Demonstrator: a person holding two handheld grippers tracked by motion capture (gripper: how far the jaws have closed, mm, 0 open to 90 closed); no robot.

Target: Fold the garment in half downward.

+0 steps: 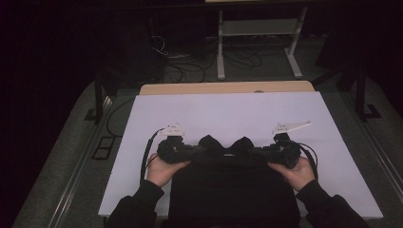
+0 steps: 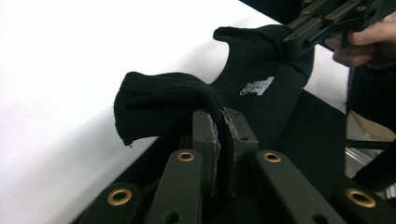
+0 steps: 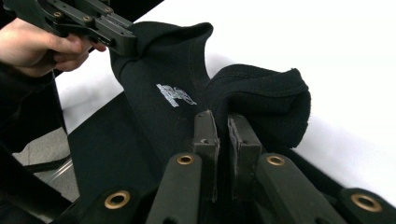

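Black long sleeves, cuffs ending at the wrists. Left tongs (image 1: 202, 151) and right tongs (image 1: 254, 153): matte black bodies, each topped by a pale grey three-cornered plate (image 1: 172, 129) dotted with small marks, possibly screws, too small to tell. Black cable (image 1: 145, 154) looping from each body. Up close, flat black link arms with brass-ringed pivot holes, dark rectangular jaws with small recessed screws, pads (image 2: 213, 140) edged in worn grey.

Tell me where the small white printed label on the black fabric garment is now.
In the high view the small white printed label sits on the black fabric garment near the white table front edge, midway between the left gripper and right gripper, below the two raised folds.
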